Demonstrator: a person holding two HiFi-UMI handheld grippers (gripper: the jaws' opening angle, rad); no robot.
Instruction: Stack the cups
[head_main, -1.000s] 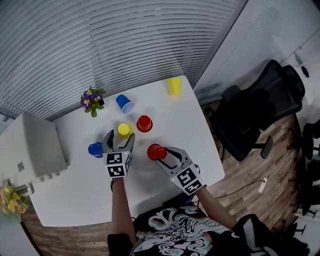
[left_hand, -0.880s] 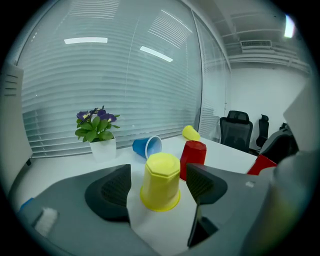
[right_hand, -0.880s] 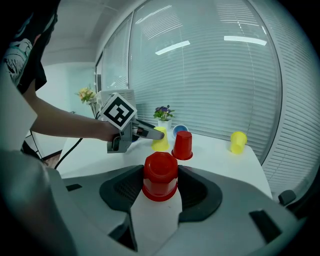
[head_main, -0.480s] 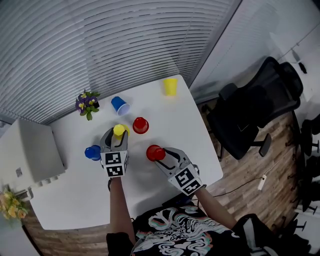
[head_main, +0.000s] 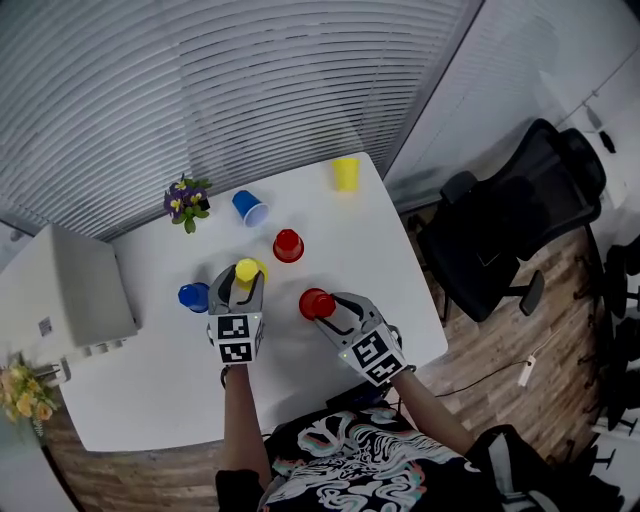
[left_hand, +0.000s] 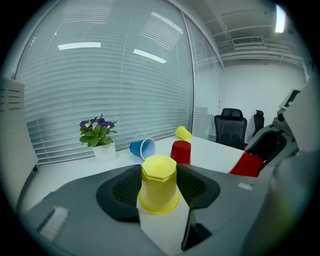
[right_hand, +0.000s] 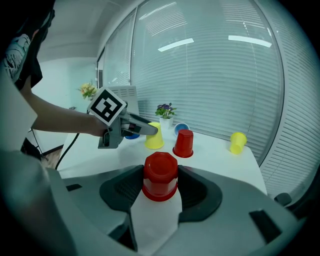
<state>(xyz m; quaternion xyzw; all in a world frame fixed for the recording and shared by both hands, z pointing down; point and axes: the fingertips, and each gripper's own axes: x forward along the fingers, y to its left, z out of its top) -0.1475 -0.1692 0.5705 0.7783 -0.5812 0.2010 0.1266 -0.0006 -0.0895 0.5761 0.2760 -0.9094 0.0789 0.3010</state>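
The left gripper (head_main: 241, 286) has just closed and is gripping the yellow cup (left_hand: 159, 184) between its fingers (left_hand: 121, 189); the right gripper (head_main: 323, 307) is gripping the red cup (right_hand: 160, 176), so stacking can start.

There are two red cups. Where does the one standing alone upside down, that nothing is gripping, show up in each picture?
Head view: the lone red cup is just left of centre, in the upper half.
Left gripper view: it is just right of centre, behind the yellow cup.
Right gripper view: it is just right of centre, beyond the gripped red cup.
Shared landmark: the flower pot, left of it in every view.
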